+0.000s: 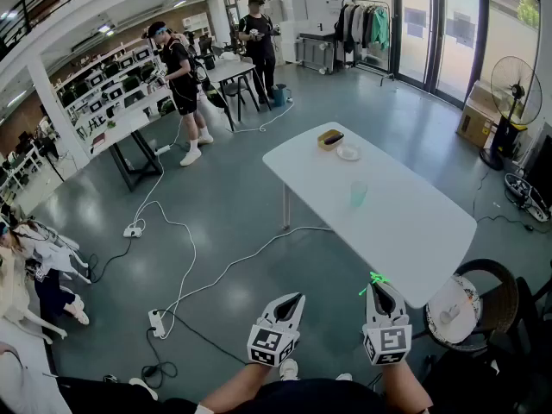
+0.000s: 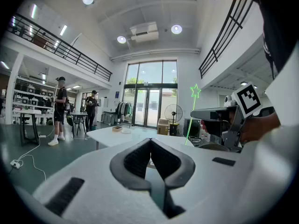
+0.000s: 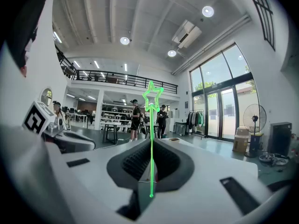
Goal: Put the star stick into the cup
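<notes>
A thin green star stick (image 1: 373,279) stands upright between the jaws of my right gripper (image 1: 377,286), which is shut on it just off the near edge of the white table (image 1: 414,231). In the right gripper view the stick (image 3: 152,139) rises between the pads, with its star (image 3: 152,97) above. A translucent greenish cup (image 1: 358,194) stands upright mid-table, well beyond both grippers. My left gripper (image 1: 293,300) hovers over the floor beside the right one, shut and empty. From the left gripper view the star stick (image 2: 193,95) and right gripper (image 2: 217,118) show to the right.
A yellow box (image 1: 329,139) and a white plate (image 1: 348,153) sit at the table's far end. A wicker chair (image 1: 496,296) and a small round stool (image 1: 451,310) stand at right. Cables and power strips (image 1: 157,322) lie on the floor at left; people stand far back.
</notes>
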`<state>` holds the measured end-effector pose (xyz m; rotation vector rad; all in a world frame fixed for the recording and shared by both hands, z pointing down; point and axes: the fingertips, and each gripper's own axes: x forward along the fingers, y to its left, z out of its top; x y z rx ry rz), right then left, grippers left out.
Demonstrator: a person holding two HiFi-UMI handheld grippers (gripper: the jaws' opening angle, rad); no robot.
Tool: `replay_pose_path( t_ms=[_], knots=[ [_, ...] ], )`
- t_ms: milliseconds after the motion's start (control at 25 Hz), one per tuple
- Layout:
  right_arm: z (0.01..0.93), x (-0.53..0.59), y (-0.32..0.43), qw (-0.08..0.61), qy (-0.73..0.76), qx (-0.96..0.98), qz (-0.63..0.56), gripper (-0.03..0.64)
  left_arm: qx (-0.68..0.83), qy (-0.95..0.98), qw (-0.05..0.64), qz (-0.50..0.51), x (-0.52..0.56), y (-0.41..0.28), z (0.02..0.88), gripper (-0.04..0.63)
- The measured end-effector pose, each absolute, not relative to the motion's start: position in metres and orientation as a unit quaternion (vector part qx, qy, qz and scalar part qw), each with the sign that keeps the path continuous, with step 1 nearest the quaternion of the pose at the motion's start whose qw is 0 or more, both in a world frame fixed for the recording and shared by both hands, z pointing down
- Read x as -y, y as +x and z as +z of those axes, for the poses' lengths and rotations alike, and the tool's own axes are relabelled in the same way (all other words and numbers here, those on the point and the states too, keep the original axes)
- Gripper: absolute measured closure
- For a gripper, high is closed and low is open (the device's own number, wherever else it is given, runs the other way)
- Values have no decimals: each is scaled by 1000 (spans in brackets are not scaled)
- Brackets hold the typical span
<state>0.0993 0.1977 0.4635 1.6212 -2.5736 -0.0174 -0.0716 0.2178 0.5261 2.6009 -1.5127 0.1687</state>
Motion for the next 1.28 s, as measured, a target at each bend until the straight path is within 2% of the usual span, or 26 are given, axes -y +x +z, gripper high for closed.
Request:
replay_pose_path(
  t_ms=[200, 560, 760, 1280],
  knots=[
    [460, -212, 122, 61, 538, 841, -14, 598, 485, 870, 72, 52, -223, -42, 530, 584],
    [465, -222, 123, 53, 535, 843, -13, 598, 482, 872, 62, 56, -226, -37, 530, 584],
    [458, -222, 123, 23, 543, 840, 0, 597, 478, 875, 61, 56, -227, -39, 529, 584],
    [448, -202, 69, 16, 551, 834, -6, 597, 469, 880, 46, 62, -210, -94, 524, 584]
  ],
)
